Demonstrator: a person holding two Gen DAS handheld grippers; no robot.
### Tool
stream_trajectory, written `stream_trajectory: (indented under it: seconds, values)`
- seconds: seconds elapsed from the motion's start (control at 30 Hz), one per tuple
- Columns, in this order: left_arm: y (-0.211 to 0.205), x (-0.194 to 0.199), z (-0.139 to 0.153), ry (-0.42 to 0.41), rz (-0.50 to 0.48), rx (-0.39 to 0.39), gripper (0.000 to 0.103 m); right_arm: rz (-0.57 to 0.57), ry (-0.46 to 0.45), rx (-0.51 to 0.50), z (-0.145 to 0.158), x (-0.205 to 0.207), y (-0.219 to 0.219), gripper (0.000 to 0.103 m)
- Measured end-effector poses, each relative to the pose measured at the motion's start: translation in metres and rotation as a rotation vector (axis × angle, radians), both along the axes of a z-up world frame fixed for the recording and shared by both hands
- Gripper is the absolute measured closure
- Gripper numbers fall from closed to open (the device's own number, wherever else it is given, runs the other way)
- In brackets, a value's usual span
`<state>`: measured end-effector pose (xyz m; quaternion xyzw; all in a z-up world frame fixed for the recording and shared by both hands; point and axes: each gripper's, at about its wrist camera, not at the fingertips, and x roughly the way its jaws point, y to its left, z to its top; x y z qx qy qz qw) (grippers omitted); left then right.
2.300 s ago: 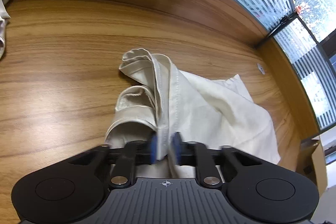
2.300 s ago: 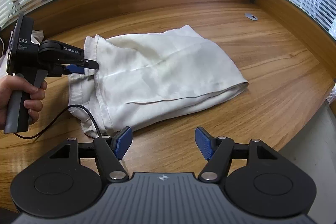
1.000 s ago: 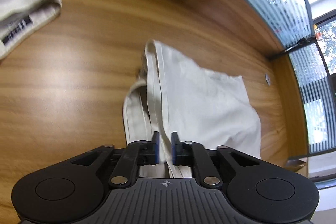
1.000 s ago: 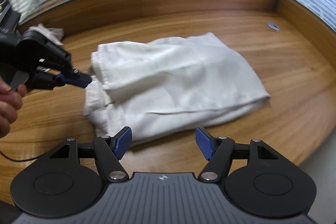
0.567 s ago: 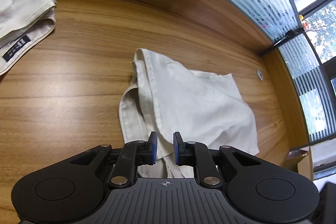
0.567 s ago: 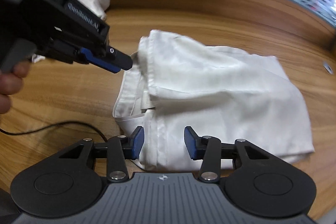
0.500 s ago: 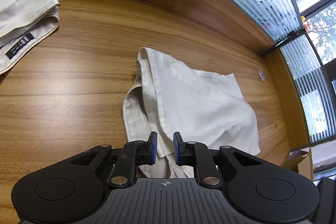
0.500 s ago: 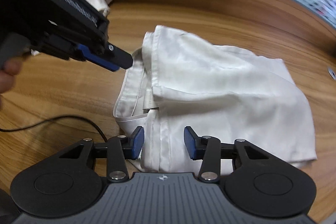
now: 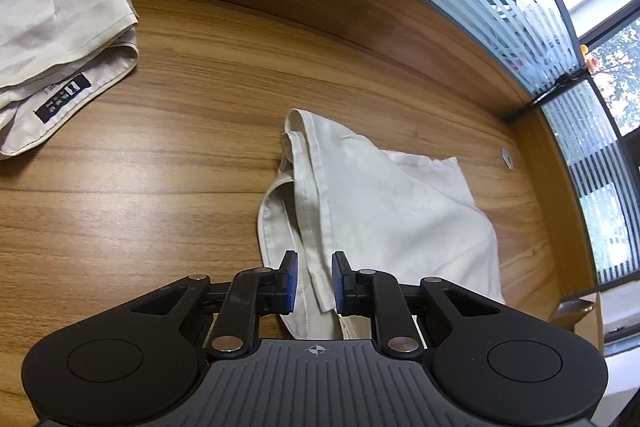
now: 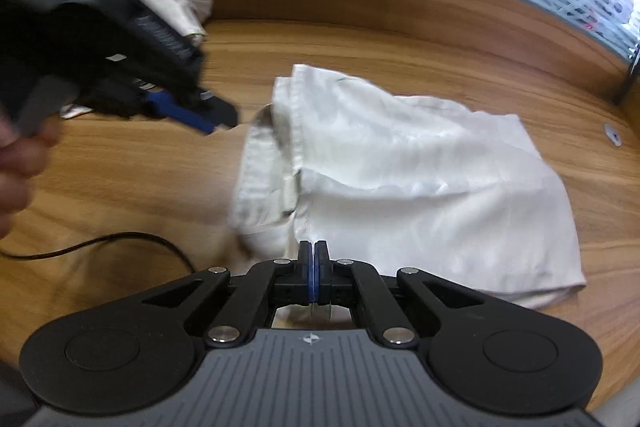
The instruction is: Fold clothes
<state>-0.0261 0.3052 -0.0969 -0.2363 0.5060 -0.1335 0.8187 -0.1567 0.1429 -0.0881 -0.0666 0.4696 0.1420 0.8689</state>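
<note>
A white garment (image 9: 400, 211) lies roughly folded on the wooden table, its waistband end toward the left gripper. In the right wrist view the garment (image 10: 400, 167) fills the middle. My right gripper (image 10: 314, 255) is shut, its blue pads together on the near fold edge of the cloth. My left gripper (image 9: 314, 279) hovers over the waistband seam with its pads a narrow gap apart. In the right wrist view, the left gripper (image 10: 218, 121) has its tips just left of the waistband, apart from the cloth.
A second pale garment (image 9: 60, 7) with a dark label lies at the far left, also seen as a pale heap (image 10: 172, 3). A black cable (image 10: 100, 243) trails on the table (image 9: 160, 147). A hand (image 10: 16, 163) holds the left tool. Frosted glass lines the back.
The right gripper's jaws went from wide apart to shut as it swung left onto the garment's near edge. The left gripper stayed by the waistband, jaws barely changed.
</note>
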Motion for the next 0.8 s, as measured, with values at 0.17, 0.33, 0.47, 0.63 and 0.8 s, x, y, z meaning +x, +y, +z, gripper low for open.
stream_trajectory:
  seconds: [0.17,0.33,0.47,0.63,0.8]
  values:
    - [-0.01,-0.006,0.003,-0.01,-0.04,0.006,0.08,0.057,0.015,0.023,0.0,-0.017,-0.012,0.083]
    - [-0.024,-0.022,0.007,-0.051,-0.071,0.025,0.075,0.035,-0.042,0.025,0.026,-0.008,-0.052,0.074]
    - [-0.04,-0.036,0.007,-0.075,-0.085,0.064,0.074,0.021,-0.059,0.016,0.039,0.018,-0.103,0.068]
    - [-0.066,-0.056,0.007,-0.099,-0.041,0.111,0.074,0.04,-0.043,0.02,0.036,0.073,-0.178,0.068]
    - [-0.091,-0.082,0.012,-0.075,0.124,0.131,0.072,0.112,-0.009,0.058,0.026,0.145,-0.247,0.068]
